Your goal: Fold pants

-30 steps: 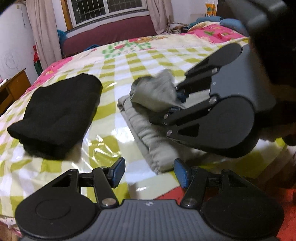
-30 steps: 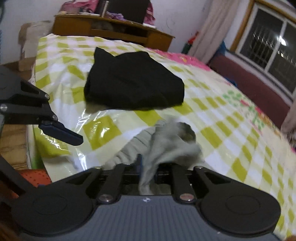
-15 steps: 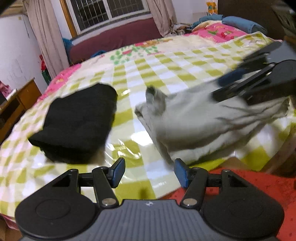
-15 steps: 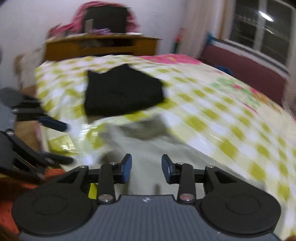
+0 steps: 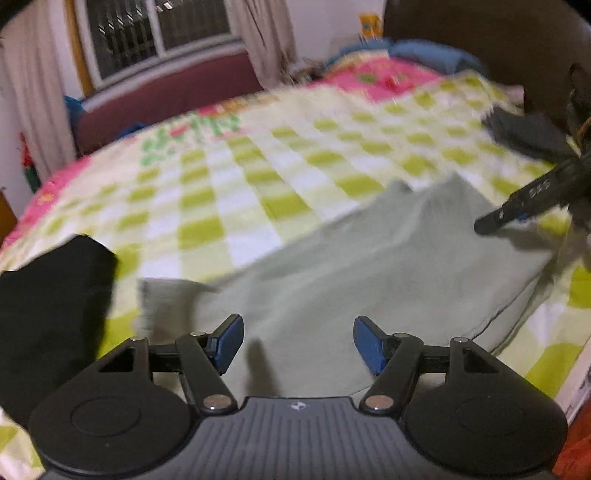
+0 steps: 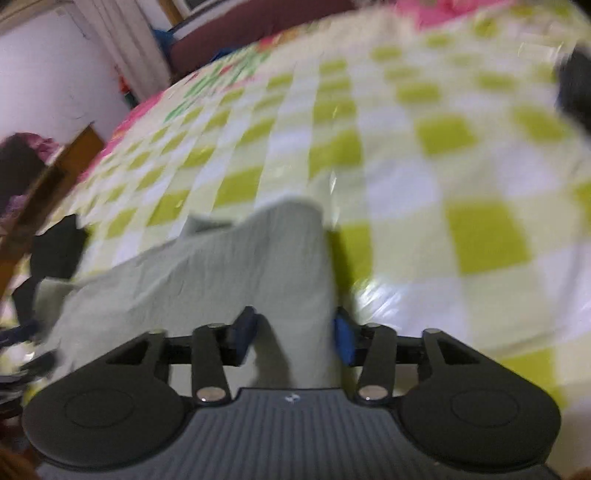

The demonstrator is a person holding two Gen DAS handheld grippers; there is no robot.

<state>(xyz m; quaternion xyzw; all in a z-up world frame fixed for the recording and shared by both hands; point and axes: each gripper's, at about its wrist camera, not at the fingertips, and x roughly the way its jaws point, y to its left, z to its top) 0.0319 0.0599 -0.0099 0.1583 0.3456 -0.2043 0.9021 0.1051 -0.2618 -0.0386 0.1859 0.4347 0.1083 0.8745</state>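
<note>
Left wrist: left gripper [image 5: 298,343] jaws apart, just widened, empty; pants [image 5: 369,266] flat on bed [image 5: 258,177] ahead.
Right wrist: right gripper [image 6: 293,334] just opened, unclamped; pants [image 6: 229,266] beneath, ahead-left.

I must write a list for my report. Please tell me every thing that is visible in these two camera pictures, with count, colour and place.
Pants: one, grey-green, spread on the near part of the bed, under both claws.
Folded garment: one, black, on the bed left of the pants.
Dark garment: one, dark grey, blurred, at the far right of the bed.
Bed cover: one, green and white checks, pink border.
Window: one, barred, behind the bed.
Curtains: pale, beside the window.
Left claw: one, black with blue pads, open above the pants.
Right claw: one, black with blue pads, jaws just opening, pants released.
</note>
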